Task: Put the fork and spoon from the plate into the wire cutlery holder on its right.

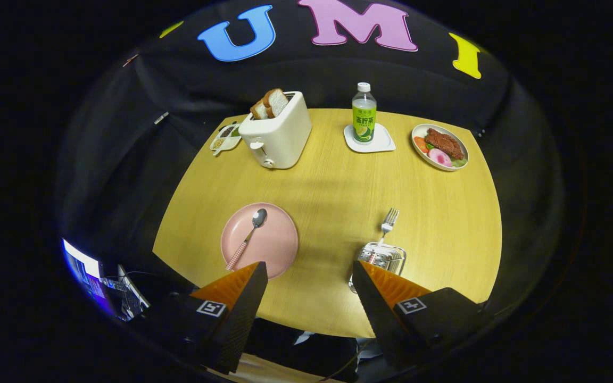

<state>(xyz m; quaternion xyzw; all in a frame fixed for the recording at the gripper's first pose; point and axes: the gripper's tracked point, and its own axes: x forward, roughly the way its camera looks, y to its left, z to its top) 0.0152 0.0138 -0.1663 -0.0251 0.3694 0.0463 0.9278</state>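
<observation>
A pink plate point(277, 247) lies on the round wooden table just ahead of my left finger. On it rests a spoon point(248, 238) with a checked pink handle, bowl pointing away from me. To the plate's right stands the wire cutlery holder point(382, 257), partly behind my right finger. A fork point(389, 221) stands in the holder, tines up and leaning away. My gripper point(309, 271) hovers above the near table edge, open, with bare table between its fingers.
Beyond the plate sit a white toaster point(280, 135) with bread slices, a small condiment dish point(225, 138), a green-labelled bottle point(364, 113) on a white coaster, and a plate of food point(439, 146) at the far right. A lit screen point(85, 271) glows off the table's left.
</observation>
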